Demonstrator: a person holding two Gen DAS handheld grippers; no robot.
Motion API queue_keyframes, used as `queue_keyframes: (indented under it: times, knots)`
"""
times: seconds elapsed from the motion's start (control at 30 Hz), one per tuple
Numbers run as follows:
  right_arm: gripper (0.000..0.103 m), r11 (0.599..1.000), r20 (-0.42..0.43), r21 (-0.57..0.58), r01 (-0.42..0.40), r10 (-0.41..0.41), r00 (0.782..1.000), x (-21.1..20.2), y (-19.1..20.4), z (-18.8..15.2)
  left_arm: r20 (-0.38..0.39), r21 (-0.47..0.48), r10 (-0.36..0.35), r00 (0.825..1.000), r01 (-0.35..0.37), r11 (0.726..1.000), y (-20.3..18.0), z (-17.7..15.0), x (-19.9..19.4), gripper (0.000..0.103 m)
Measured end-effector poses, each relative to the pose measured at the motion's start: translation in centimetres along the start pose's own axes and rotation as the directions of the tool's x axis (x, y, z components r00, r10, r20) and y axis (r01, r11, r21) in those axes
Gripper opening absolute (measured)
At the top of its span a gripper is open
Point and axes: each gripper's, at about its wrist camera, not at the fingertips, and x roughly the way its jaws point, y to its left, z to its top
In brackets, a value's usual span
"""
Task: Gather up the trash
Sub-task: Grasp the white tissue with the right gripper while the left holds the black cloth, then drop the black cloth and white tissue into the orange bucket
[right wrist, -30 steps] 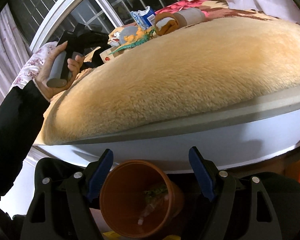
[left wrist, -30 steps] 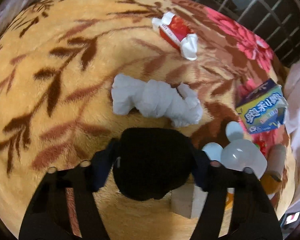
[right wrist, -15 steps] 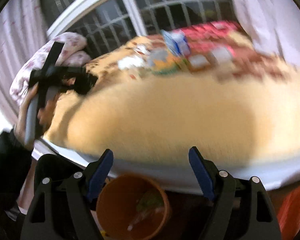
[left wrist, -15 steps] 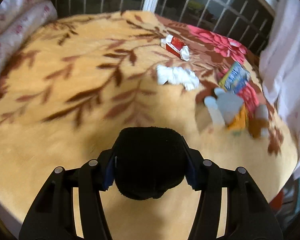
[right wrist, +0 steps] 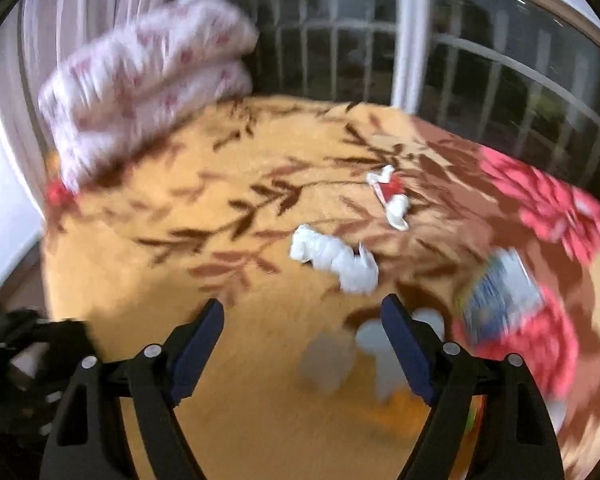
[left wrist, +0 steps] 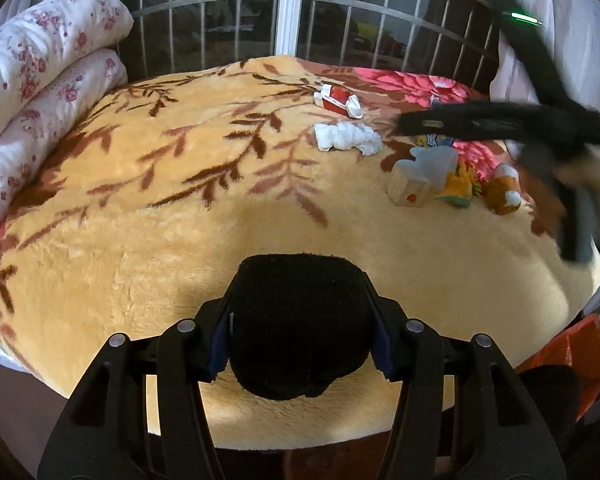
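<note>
My left gripper [left wrist: 300,320] is shut on a black fuzzy wad [left wrist: 300,324], held low over the near edge of the bed. A crumpled white tissue [left wrist: 346,138] and a red-and-white wrapper [left wrist: 338,100] lie far ahead on the yellow blanket [left wrist: 160,208]. My right gripper [right wrist: 304,320] is open and empty above the bed; the tissue [right wrist: 336,258] lies just beyond its tips and the wrapper [right wrist: 392,196] farther back. The right gripper also shows in the left wrist view [left wrist: 500,126] over the clutter.
A blue snack box [right wrist: 500,288], a clear plastic cup [left wrist: 436,162], a wooden block [left wrist: 410,190] and small toys [left wrist: 480,188] sit at the bed's right. Rolled floral quilts [left wrist: 40,80] lie at the left. A barred window [left wrist: 300,20] is behind. An orange bag [left wrist: 568,356] is beside the bed.
My left gripper pulled back from the tissue to the bed's near edge, still holding the black wad. My right gripper rose from the orange pot below the bed to above the blanket.
</note>
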Motion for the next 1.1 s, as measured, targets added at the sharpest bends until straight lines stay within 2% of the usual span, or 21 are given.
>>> queue_keyframes:
  times: [0.1, 0.37, 0.4, 0.43, 0.5, 0.67, 0.83, 0.93, 1.1]
  knots:
    - [0.071, 0.994, -0.091, -0.105, 0.013, -0.022, 0.996, 4.2, 0.1, 1.7, -0.001, -0.008, -0.016, 1.000, 0.016, 1.000, 0.5, -0.3, 0.1, 0.054]
    - [0.069, 0.981, -0.235, -0.183, 0.058, -0.102, 0.967, 11.2, -2.0, 3.0, -0.013, -0.032, -0.044, 0.999, 0.044, 0.999, 1.3, 0.0, 1.2, 0.054]
    - [0.055, 0.981, -0.255, -0.185, 0.056, -0.103, 0.962, 11.8, -2.0, 3.0, -0.010, -0.029, -0.043, 0.999, 0.042, 0.999, 1.3, 0.0, 1.2, 0.054]
    - [0.048, 0.985, -0.282, -0.172, 0.028, -0.077, 0.956, 12.3, -2.1, 2.8, -0.010, -0.027, -0.045, 0.999, 0.045, 0.999, 1.2, 0.1, 1.3, 0.054]
    - [0.031, 0.988, -0.271, -0.149, 0.042, -0.082, 0.959, 12.0, -2.0, 3.0, -0.012, -0.029, -0.046, 0.999, 0.046, 0.999, 1.2, 0.1, 1.4, 0.054]
    - [0.029, 0.995, -0.225, -0.059, 0.080, -0.091, 0.970, 9.2, -1.9, 3.4, -0.020, -0.051, -0.061, 0.998, 0.059, 0.997, 1.5, 0.0, 1.2, 0.054]
    - [0.029, 0.992, -0.094, 0.127, 0.003, 0.009, 0.996, 2.5, -1.4, 2.3, -0.026, -0.066, -0.074, 0.997, 0.072, 0.995, 1.4, -0.5, -0.1, 0.054]
    - [0.029, 0.977, -0.022, 0.205, -0.053, 0.059, 0.998, -1.7, -0.1, 0.1, -0.013, -0.047, -0.080, 0.997, 0.079, 0.996, 0.5, -1.3, -1.6, 0.054]
    - [0.029, 0.962, 0.050, 0.259, -0.093, 0.083, 0.995, -8.3, 3.9, -6.8, -0.008, 0.007, -0.101, 0.995, 0.101, 0.995, -1.0, -3.4, -3.6, 0.054]
